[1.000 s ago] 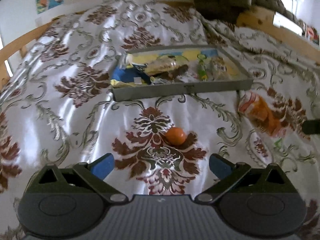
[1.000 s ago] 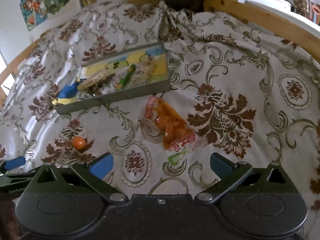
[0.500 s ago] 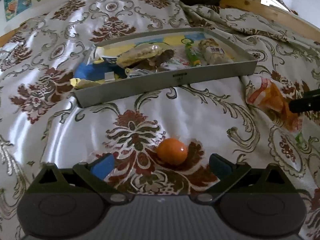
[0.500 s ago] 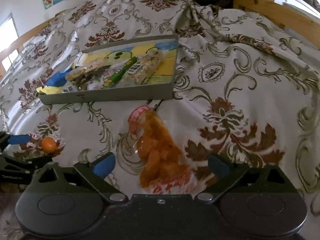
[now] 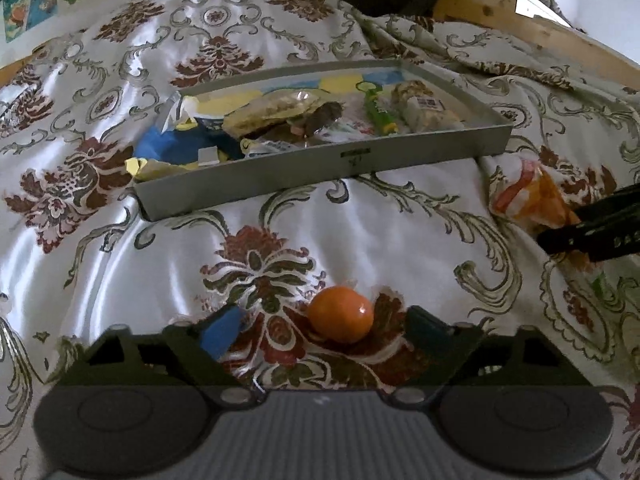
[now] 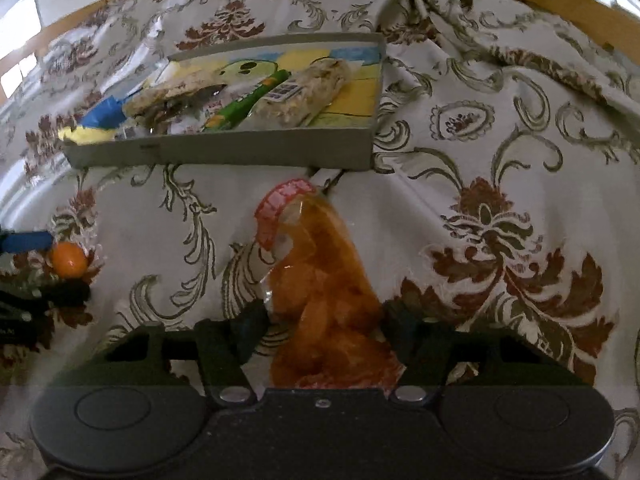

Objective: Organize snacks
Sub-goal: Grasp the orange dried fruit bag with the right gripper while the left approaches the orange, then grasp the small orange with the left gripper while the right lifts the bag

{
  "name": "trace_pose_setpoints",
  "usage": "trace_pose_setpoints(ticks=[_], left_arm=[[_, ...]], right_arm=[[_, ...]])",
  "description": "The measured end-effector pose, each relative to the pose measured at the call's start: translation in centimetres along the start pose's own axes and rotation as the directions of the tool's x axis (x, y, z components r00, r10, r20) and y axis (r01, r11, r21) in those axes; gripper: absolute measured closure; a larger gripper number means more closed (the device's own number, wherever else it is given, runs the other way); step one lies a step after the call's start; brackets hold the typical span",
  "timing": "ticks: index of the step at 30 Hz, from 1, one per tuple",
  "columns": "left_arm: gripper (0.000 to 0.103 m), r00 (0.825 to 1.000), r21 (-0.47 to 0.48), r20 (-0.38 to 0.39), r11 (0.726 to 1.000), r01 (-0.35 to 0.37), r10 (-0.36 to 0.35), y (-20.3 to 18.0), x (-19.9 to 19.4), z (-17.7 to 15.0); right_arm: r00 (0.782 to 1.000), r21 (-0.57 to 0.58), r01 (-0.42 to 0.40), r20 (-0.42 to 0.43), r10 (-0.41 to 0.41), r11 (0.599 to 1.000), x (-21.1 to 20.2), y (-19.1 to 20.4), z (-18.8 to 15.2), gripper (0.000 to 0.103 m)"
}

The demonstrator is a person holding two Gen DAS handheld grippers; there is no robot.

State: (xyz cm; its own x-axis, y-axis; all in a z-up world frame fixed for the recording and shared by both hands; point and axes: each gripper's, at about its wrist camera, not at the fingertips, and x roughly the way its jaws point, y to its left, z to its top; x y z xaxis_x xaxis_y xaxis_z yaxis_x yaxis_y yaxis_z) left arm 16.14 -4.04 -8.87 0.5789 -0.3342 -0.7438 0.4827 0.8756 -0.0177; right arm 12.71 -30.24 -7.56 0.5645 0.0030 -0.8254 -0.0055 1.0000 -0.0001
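A small orange fruit (image 5: 340, 314) lies on the patterned bedspread between the fingers of my left gripper (image 5: 322, 328). Its jaws are closing, with a gap still on both sides of the fruit. A clear bag of orange snacks (image 6: 320, 280) lies between the fingers of my right gripper (image 6: 324, 320). Those jaws are closing too, their pads right at the bag's sides. A grey tray (image 5: 360, 160) with several wrapped snacks sits just beyond both. The fruit (image 6: 69, 260) and the tray (image 6: 224, 154) also show in the right wrist view.
The shiny floral bedspread (image 5: 120, 260) covers the whole bed and bunches into folds (image 6: 500, 40) at the back right. A wooden bed rail (image 5: 520, 28) runs behind it. Posters (image 5: 40, 0) hang on the far wall. The bag lies close to the tray's right front corner.
Both grippers came down and forward to the bed. The fruit now sits between the left fingers and the bag between the right fingers. Both pairs of jaws have narrowed.
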Motion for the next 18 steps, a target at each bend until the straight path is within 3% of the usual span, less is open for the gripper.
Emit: trace_pose_setpoints(ticks=[7, 11, 13, 18], left_arm=[[0.041, 0.999, 0.025, 0.004, 0.999, 0.039, -0.039, -0.6, -0.2, 0.0], [0.050, 0.999, 0.019, 0.004, 0.999, 0.034, -0.034, -0.7, -0.2, 0.0], [0.059, 1.000, 0.016, 0.005, 1.000, 0.021, -0.021, -0.7, -0.2, 0.0], [0.064, 1.000, 0.003, 0.001, 1.000, 0.005, -0.005, -0.6, -0.2, 0.0]], right_arm=[[0.999, -0.041, -0.039, 0.025, 0.040, 0.998, -0.6, 2.0, -0.2, 0.044], [0.998, -0.048, -0.042, 0.049, 0.044, 0.998, -0.9, 3.3, 0.1, 0.045], [0.998, -0.046, -0.033, 0.057, 0.036, 0.998, -1.0, 3.5, 0.1, 0.045], [0.998, -0.041, -0.017, 0.062, 0.020, 0.999, -0.9, 3.4, 0.0, 0.046]])
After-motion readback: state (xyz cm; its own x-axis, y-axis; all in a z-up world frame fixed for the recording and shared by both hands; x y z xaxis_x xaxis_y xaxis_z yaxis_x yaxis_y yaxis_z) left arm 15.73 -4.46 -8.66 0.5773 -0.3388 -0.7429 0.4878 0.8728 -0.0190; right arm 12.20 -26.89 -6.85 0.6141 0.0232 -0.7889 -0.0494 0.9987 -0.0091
